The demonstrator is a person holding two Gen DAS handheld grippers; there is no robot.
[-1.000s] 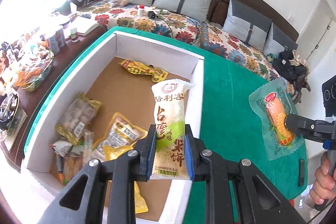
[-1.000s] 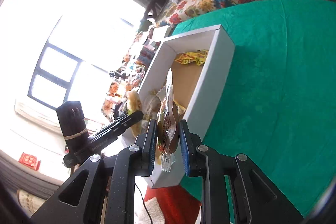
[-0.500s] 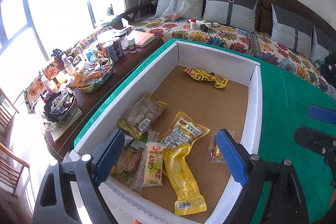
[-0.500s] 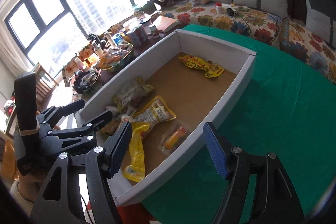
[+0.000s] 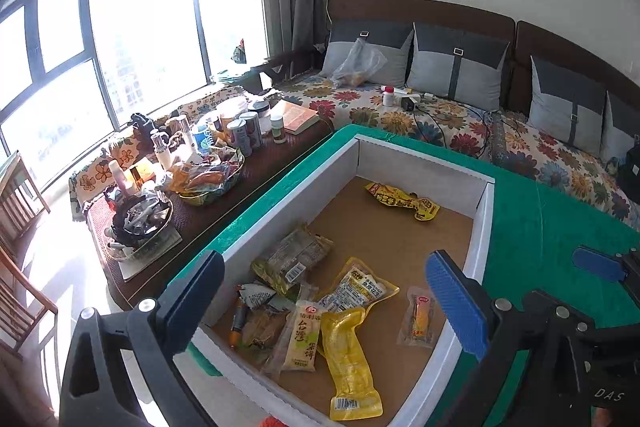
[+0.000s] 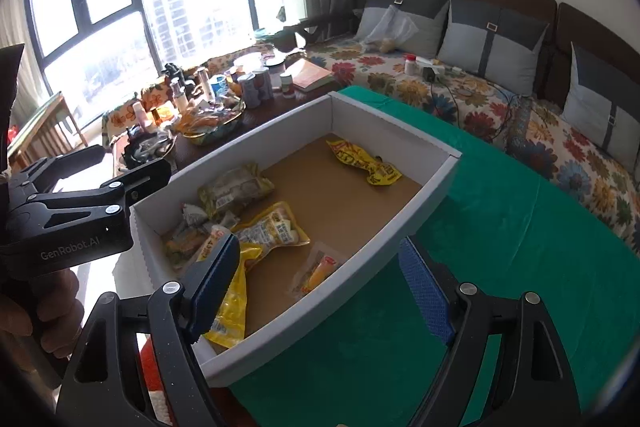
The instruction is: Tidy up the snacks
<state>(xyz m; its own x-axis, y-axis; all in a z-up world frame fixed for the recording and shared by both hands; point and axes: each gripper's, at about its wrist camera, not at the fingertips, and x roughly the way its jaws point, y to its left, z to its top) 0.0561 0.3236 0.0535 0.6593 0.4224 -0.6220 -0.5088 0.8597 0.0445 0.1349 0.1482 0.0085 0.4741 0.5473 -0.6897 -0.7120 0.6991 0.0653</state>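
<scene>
- A shallow white cardboard box point(image 5: 482, 223) with a brown floor sits on a green cloth point(image 5: 560, 227); the snacks lie loose inside it.
- At the box's near end, a white rice-cracker packet point(image 5: 304, 337) with a green band lies flat, touching a long yellow packet point(image 5: 350, 359) beside it.
- Just beyond these lies a yellow-and-white pouch point(image 5: 360, 289); a dull green-brown packet point(image 5: 294, 259) lies near the left wall, with small wrappers bunched in the near left corner.
- A small clear packet with an orange stick point(image 5: 418, 319) lies by itself near the right wall.
- A yellow printed wrapper point(image 5: 402, 201) lies alone at the far end, well apart from the rest.
- The left gripper point(image 5: 326, 301) hovers over the box's near end. Its jaws have just been opening and now stand wide apart, with nothing between them.
- The right gripper point(image 6: 322, 281) hangs over the box's near right wall. Its jaws have also just been opening, are spread, and hold nothing.
- In the right wrist view, a hand point(image 6: 24, 311) grips the left gripper's handle.
- Past the cloth is a floral-covered sofa point(image 5: 440, 115) with grey cushions.
- To the left, a dark side table point(image 5: 280, 151) crowded with cans and bottles stands before large windows point(image 5: 120, 35).
</scene>
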